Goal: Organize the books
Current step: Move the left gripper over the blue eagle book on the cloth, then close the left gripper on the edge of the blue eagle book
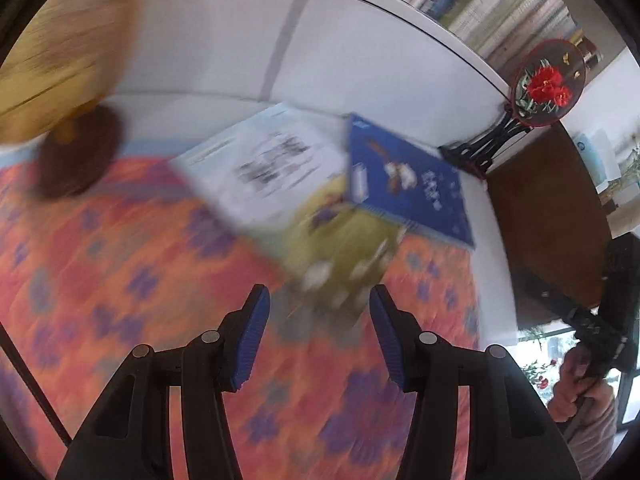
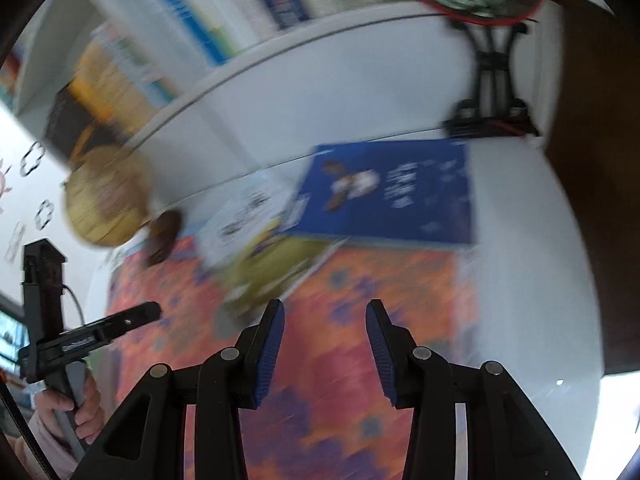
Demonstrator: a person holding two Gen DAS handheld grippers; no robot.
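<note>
We see the flat blue paperback book on the white table, overlapping the orange flowered cloth, its long axis toward the black-stemmed round red-flower ornament; left hand-held gripper and right hand-held gripper part-open, empty; only the right wrist view shows wall decals.

The right tongs stand apart with nothing between them, above an orange patterned cloth on the white worktop. A blue book overlaps a green book and a white book. At far left a hand grips the left tongs. All is blurred.
</note>
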